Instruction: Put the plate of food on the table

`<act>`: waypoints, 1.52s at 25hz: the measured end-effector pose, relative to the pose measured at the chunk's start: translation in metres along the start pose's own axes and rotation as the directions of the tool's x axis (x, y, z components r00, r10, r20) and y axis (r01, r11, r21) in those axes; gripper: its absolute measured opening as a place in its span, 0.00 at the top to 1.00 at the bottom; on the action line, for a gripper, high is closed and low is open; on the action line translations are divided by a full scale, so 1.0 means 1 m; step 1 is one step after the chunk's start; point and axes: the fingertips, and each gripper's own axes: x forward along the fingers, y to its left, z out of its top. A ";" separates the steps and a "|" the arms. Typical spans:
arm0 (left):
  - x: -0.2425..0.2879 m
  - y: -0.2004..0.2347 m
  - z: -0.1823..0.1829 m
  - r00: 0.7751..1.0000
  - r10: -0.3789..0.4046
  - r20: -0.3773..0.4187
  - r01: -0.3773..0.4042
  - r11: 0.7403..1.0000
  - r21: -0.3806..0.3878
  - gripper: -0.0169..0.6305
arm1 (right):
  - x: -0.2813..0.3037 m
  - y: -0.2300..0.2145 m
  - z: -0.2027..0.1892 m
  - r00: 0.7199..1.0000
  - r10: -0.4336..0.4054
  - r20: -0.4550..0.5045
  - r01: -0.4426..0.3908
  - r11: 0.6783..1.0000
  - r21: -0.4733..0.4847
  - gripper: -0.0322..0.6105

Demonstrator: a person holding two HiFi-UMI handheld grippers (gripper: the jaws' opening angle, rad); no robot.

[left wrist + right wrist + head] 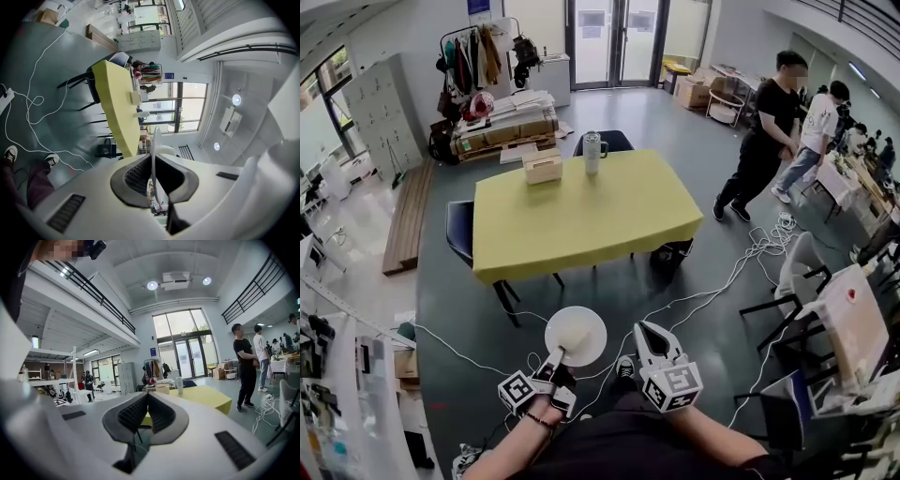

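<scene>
A white plate (581, 323) with a pale mound of food hangs over the grey floor, short of the yellow table (609, 225). My left gripper (558, 355) is shut on the plate's near rim. In the left gripper view the plate (155, 138) shows edge-on, pinched between the dark pads of the left gripper (152, 158), with the table (116, 101) ahead. My right gripper (650, 330) hovers just right of the plate, shut and empty. In the right gripper view the right gripper (146, 396) has its pads pressed together, and the table (211, 398) lies beyond.
A steel tumbler (592, 152) and a small cardboard box (543, 167) stand at the table's far edge. Dark chairs (461, 230) flank it. White cables (741, 267) snake across the floor. Two people (766, 136) stand at the right, and folding chairs (797, 281) are nearer.
</scene>
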 end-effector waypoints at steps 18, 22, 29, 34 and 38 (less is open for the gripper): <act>0.137 -0.018 0.041 0.996 -0.026 0.086 0.028 1.000 -0.015 0.93 | 0.122 -0.094 0.048 0.995 0.094 0.029 -0.094 0.995 -0.022 0.93; 0.171 -0.019 0.044 0.995 -0.027 0.097 0.029 0.999 -0.018 0.93 | 0.141 -0.120 0.053 0.994 0.109 0.028 -0.108 0.993 -0.042 0.93; 0.224 -0.025 0.049 0.992 -0.014 0.127 0.014 1.000 0.007 0.93 | 0.171 -0.165 0.069 0.989 0.140 0.042 -0.137 0.988 -0.067 0.93; 0.261 -0.026 0.044 0.987 -0.031 0.157 0.031 1.000 -0.001 0.93 | 0.189 -0.201 0.070 0.986 0.163 0.036 -0.161 0.985 -0.062 0.93; 0.285 -0.026 0.040 0.983 -0.023 0.180 0.024 1.000 0.000 0.93 | 0.202 -0.226 0.068 0.986 0.166 0.027 -0.165 0.985 -0.046 0.93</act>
